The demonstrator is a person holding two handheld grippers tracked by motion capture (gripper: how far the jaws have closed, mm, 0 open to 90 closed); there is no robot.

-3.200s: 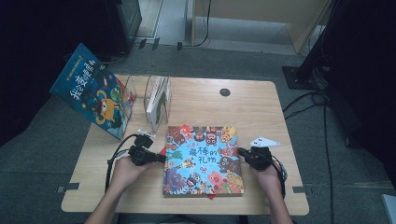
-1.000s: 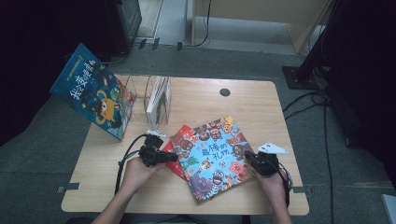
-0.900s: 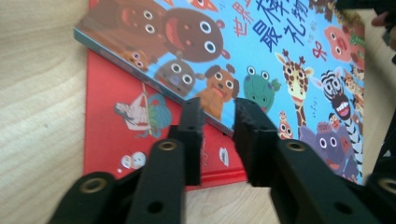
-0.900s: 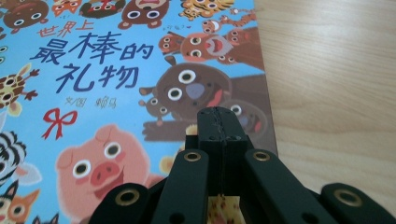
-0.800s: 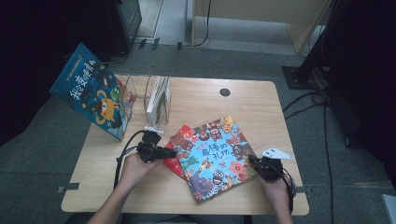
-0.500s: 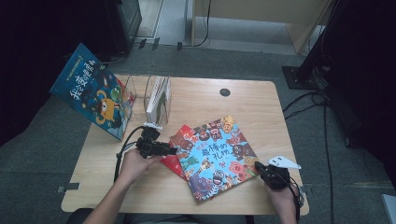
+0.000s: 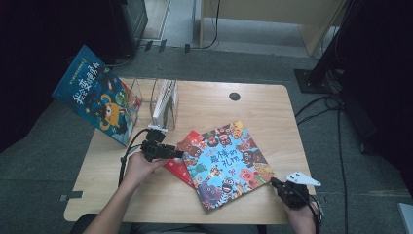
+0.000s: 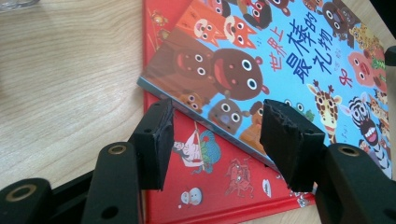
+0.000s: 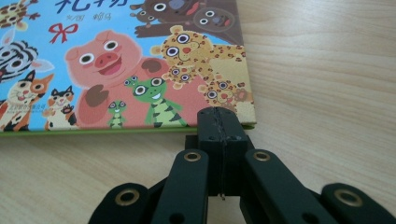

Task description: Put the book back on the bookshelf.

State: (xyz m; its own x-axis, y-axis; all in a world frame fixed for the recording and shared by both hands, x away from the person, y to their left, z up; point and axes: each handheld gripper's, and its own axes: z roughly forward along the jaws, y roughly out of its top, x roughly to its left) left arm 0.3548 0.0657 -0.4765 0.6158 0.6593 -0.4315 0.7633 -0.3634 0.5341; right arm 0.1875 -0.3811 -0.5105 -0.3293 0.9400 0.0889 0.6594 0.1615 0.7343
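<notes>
1. Left gripper (image 8: 212,135): jaws apart, and they have just been opening. Nothing is clamped. The corner of the blue picture book with cartoon animals on its cover (image 8: 299,60) lies just ahead of the pads and between their lines, untouched.

2. Under that blue book, directly below the left gripper's tips, lies a red hardback book with small festive figures (image 8: 219,186). Its lower edge reaches closer to the gripper than the blue book's corner.

3. Right gripper (image 9: 219,122): jaws pressed together with nothing between them. The tips sit at the near corner of the blue book, touching or almost touching its edge; contact cannot be confirmed.

4. In the high view the blue book (image 7: 229,163) lies skewed across the light wooden table (image 7: 253,105), between the left gripper (image 7: 176,154) and the right gripper (image 7: 276,183).

5. Risk, judged: a closing left gripper may catch both covers, dragging the red book (image 7: 181,161) along with the blue one.

6. Risk, judged: a push from the closed right tips could slide over the thin edge and mark the cover, or skid the book off line.

7. Risk, judged: sweeping away from the left gripper may strike the clear plastic book rack (image 7: 163,100) beyond it.
</notes>
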